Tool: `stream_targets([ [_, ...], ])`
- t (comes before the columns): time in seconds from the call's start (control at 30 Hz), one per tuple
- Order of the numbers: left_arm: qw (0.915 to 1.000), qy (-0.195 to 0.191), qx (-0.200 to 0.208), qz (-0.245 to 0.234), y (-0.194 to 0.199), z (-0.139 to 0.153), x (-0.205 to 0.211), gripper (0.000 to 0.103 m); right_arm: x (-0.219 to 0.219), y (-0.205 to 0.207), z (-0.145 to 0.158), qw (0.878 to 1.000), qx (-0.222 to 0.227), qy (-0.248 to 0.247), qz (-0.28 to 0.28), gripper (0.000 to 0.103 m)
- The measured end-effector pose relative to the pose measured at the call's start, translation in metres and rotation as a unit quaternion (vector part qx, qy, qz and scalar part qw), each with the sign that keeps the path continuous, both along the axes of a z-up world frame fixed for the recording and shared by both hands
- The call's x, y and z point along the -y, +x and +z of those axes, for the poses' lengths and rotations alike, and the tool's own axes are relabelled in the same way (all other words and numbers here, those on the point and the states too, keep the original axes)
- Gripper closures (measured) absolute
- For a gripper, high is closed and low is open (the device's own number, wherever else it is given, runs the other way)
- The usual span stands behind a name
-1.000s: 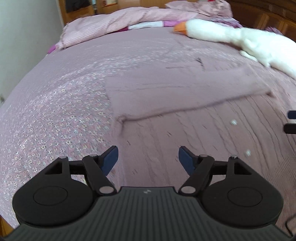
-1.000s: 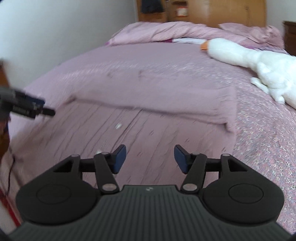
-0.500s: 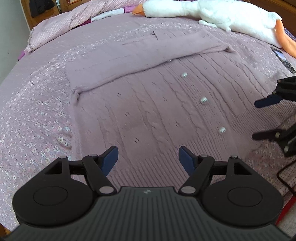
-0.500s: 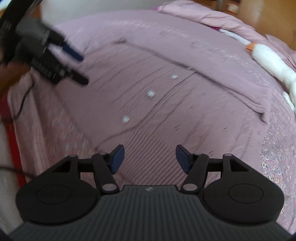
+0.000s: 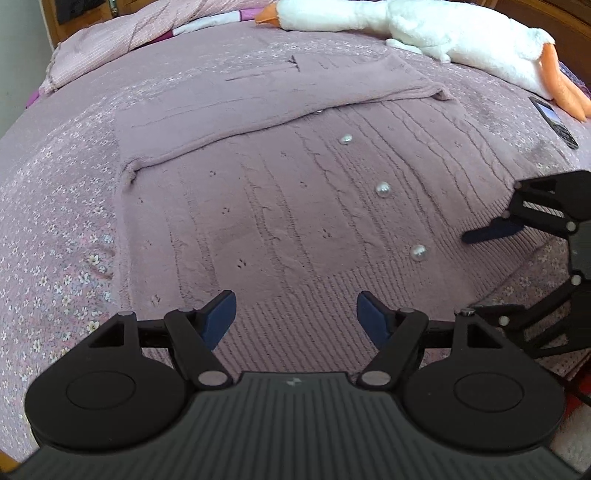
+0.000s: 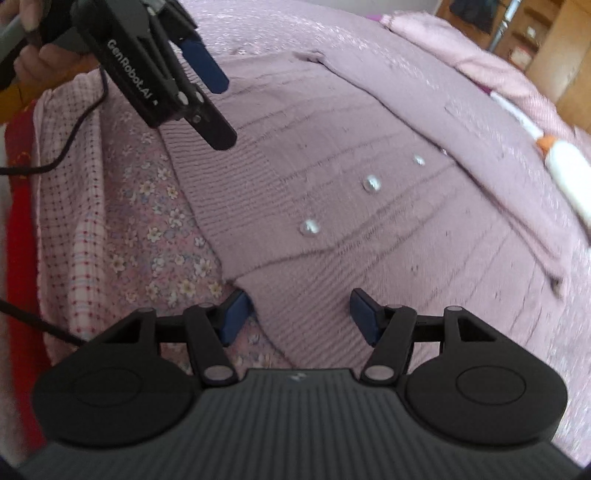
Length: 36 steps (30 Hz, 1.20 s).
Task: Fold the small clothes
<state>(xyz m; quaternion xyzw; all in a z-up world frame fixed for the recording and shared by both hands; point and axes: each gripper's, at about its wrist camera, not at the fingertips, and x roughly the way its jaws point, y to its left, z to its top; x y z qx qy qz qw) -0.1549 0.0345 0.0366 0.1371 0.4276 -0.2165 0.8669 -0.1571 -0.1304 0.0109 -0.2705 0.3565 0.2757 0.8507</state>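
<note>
Left wrist view: your left gripper (image 5: 295, 314) hovers over the ribbed hem of the mauve knit cardigan (image 5: 295, 206), jaws spread wide, nothing between the blue pads (image 5: 221, 315). Cardigan lies flat on the floral bedspread (image 5: 48, 229), front side up, w/ three pearl buttons (image 5: 383, 190) in a row running toward the hem. One sleeve (image 5: 266, 99) is folded across the upper part of the garment. Your right gripper (image 5: 487, 266) shows at the frame's right edge, jaws apart, upper finger over the hem corner; contact w/ fabric cannot be told from here.

Beyond the cardigan: white plush goose (image 5: 424, 33) along the far side of the bed, dark phone (image 5: 553, 122) just beside its orange feet, pink quilt (image 5: 122, 33) bunched at the head end.

Right wrist view: your right gripper (image 6: 299, 312) is wide open, holding nothing. Its left pad sits at the hem's edge, over the bedspread; its right pad is over the ribbed hem. Left gripper (image 6: 221, 107) appears top left, jaws apart, empty, above the opposite hem corner. A hand (image 6: 40, 55) grips its handle, cable (image 6: 70, 136) trailing off it. Checked cloth (image 6: 74, 177) hangs at the bed's near edge.
</note>
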Motion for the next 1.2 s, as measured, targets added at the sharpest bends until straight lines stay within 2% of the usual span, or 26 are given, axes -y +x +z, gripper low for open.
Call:
stream_targets([
  [0.03,1.0000,0.002,0.001,-0.003,-0.001,0.000,0.001,0.025,0.001,0.002,-0.001,1.000,0.001,-0.002,0.001,0.044],
  [0.07,1.0000,0.004,0.003,-0.006,-0.002,0.000,0.002,0.025,0.002,0.000,0.000,1.000,-0.002,0.002,0.003,0.062],
  [0.13,0.9999,0.008,0.007,-0.013,-0.004,0.001,0.003,0.025,0.001,0.002,0.001,1.000,-0.006,0.011,-0.001,0.085],
  [0.23,0.9994,0.017,0.013,-0.027,-0.008,0.001,0.007,0.025,0.004,0.005,0.006,1.000,0.004,0.024,-0.015,0.090],
  [0.37,0.9977,0.028,0.021,-0.057,-0.016,0.001,0.015,0.025,0.014,0.012,0.022,0.996,0.016,0.072,-0.048,0.093],
  [0.5,0.9935,0.042,0.036,-0.099,-0.029,-0.001,0.025,0.025,0.023,0.017,0.035,0.992,0.018,0.104,-0.072,0.094],
  [0.7,0.9870,0.081,0.042,-0.133,-0.038,-0.013,0.041,0.025,0.033,0.018,0.042,0.989,0.029,0.114,-0.087,0.094],
  [0.8,0.9857,0.105,0.035,-0.127,-0.036,-0.023,0.043,0.025,0.030,0.020,0.036,0.991,0.011,0.108,-0.073,0.092],
  [0.9,0.9854,0.100,0.035,-0.133,-0.038,-0.022,0.039,0.025,0.024,0.014,0.029,0.995,-0.018,0.094,-0.041,0.090],
  [0.93,0.9852,0.100,0.039,-0.133,-0.038,-0.020,0.038,0.025,0.021,0.012,0.027,0.996,-0.021,0.086,-0.032,0.079],
  [0.97,0.9852,0.101,0.044,-0.131,-0.039,-0.019,0.037,0.025,0.018,0.009,0.023,0.997,-0.022,0.075,-0.023,0.061],
  [1.03,0.9863,0.101,0.051,-0.120,-0.038,-0.018,0.033,0.025,0.010,0.004,0.017,0.998,-0.021,0.054,-0.006,0.045],
  [1.2,0.9929,0.069,0.037,-0.090,-0.029,-0.011,0.024,0.025,-0.004,0.001,0.008,0.999,-0.027,0.025,0.027,0.045],
])
